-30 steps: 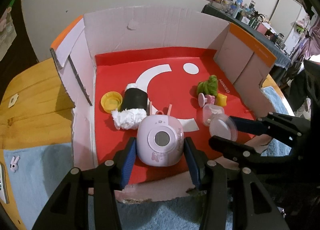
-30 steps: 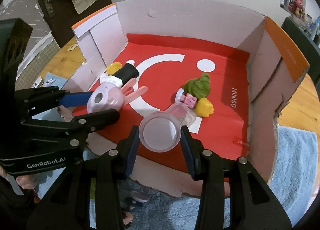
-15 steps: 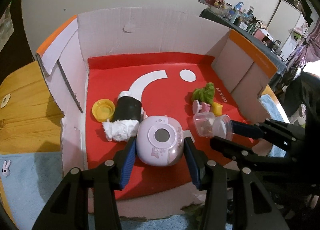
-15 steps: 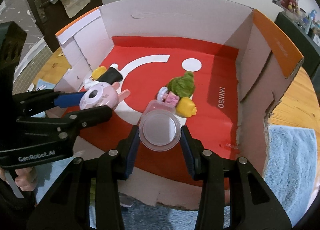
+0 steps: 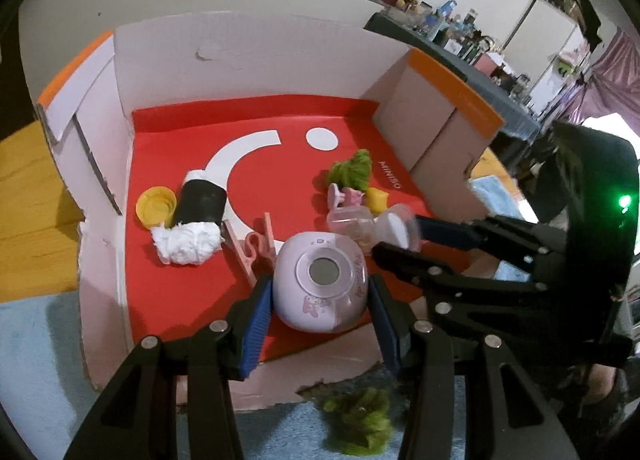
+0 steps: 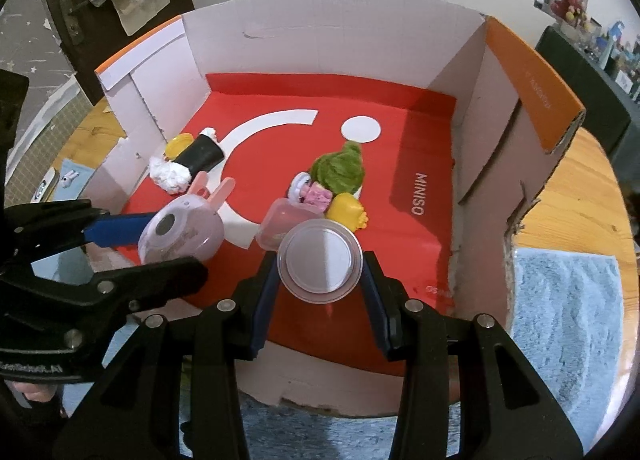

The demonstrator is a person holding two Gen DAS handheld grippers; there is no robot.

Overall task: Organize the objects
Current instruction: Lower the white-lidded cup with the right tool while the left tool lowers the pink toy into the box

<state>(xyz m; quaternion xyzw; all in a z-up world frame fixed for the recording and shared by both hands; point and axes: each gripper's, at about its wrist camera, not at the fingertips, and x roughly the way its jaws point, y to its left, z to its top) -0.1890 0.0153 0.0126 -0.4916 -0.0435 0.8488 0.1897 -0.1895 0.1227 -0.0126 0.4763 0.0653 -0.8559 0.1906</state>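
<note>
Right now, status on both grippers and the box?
Left gripper shut on lilac round gadget. Right gripper shut on clear jar. Both over cardboard box; toys below.

Between blue-padded black fingers (image 5: 256, 312) sits a pale lilac gadget (image 5: 322, 286) with a grey round window and a small pink-and-white cartoon print. Between the other black fingers (image 6: 266, 292) is a clear tub (image 6: 320, 260) with a whitish lid. Beyond them the box (image 6: 320, 28) has white walls, orange edges and a red floor with white arc and dot; a green fuzzy toy (image 6: 340, 172) and yellow cap (image 5: 155, 206) lie there.
</note>
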